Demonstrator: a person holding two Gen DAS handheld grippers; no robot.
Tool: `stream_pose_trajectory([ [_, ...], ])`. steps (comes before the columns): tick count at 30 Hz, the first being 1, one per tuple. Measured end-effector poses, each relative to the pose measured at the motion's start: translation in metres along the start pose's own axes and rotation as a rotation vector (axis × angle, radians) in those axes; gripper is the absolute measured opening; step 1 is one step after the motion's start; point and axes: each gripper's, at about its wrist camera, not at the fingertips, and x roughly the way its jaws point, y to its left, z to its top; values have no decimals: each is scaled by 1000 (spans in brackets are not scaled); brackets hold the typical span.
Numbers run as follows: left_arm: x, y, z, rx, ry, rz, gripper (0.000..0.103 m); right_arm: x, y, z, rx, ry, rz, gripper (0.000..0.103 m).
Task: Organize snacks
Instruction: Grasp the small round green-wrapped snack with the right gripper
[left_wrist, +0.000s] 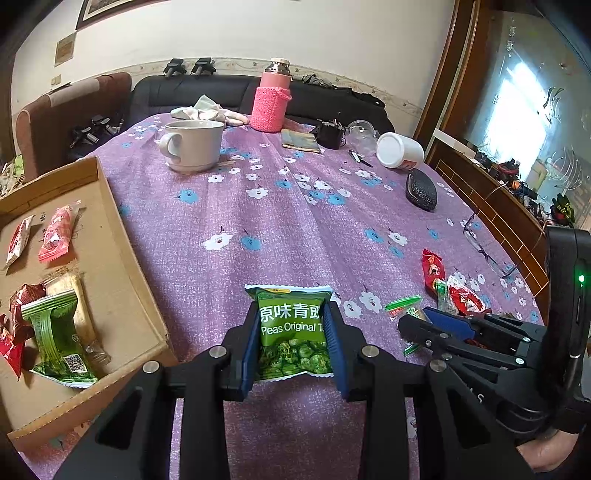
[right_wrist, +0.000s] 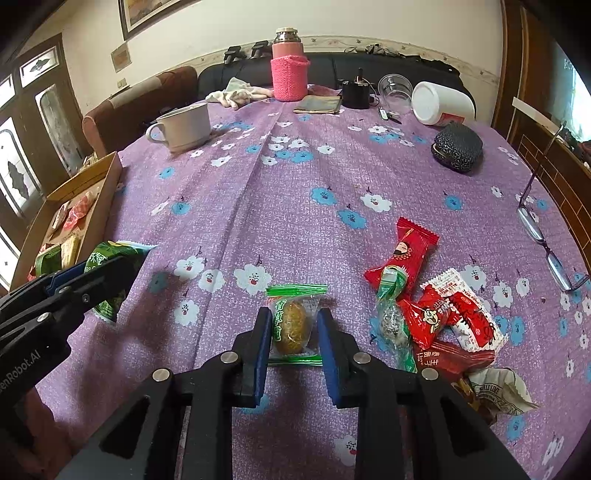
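My left gripper (left_wrist: 291, 314) is shut on a green peas packet (left_wrist: 290, 326), held just above the purple flowered tablecloth (left_wrist: 295, 229). To its left lies a cardboard box (left_wrist: 118, 236) holding several wrapped snacks. My right gripper (right_wrist: 293, 317) is shut on a clear packet with green ends and a yellow-brown snack (right_wrist: 291, 325) resting on the cloth. Just right of it sits a pile of red and green snack packets (right_wrist: 436, 317). In the right wrist view the left gripper (right_wrist: 96, 271) with the peas packet (right_wrist: 110, 254) is at the left, near the box (right_wrist: 110, 173).
Farther back on the table stand a grey mug (right_wrist: 184, 127) and a pink flask (right_wrist: 290, 70). A clear cup (right_wrist: 397, 90), a white jar on its side (right_wrist: 441, 103) and a black pouch (right_wrist: 458, 146) are there too. Glasses (right_wrist: 543, 232) lie at the right edge.
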Motion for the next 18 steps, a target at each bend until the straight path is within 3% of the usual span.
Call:
stream_pose_trajectory([
  [18,-4,-2,0,10,-18,6,32,-22,-7,5,71,-84,67,24],
])
